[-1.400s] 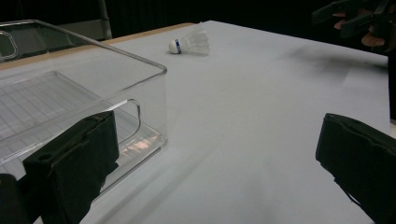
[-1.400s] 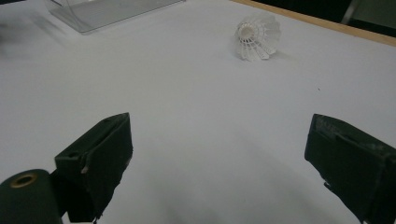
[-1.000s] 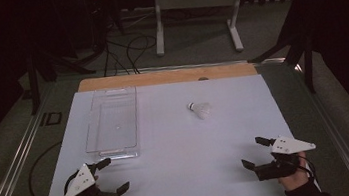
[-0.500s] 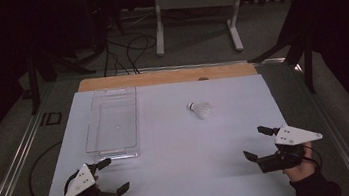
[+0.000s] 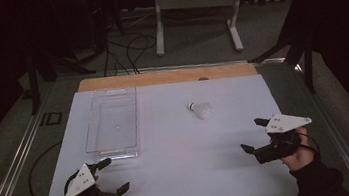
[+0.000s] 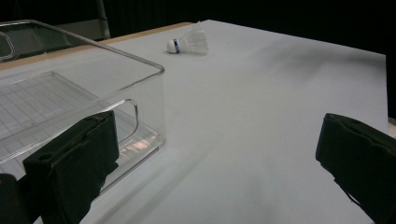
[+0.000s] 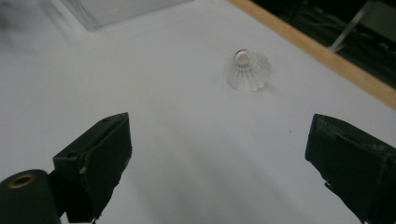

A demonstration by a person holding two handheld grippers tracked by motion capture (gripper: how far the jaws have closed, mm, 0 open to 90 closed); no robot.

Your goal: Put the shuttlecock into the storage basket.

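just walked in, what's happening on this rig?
A person holds a two-jaw gripper in each hand over a white table. Nothing is grasped: the left gripper sits near the front-left corner with its jaws wide open, just in front of a clear plastic rectangular bin. The right gripper, also open, faces a white feathered shuttlecock lying on its side mid-table, with a gap between them. Likely a reach for the shuttlecock is next.

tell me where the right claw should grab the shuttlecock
Probably across the feather skirt of the shuttlecock, coming from the near right side. It lies on its side, cork tip toward the clear bin, so the flared skirt faces the open right claw.
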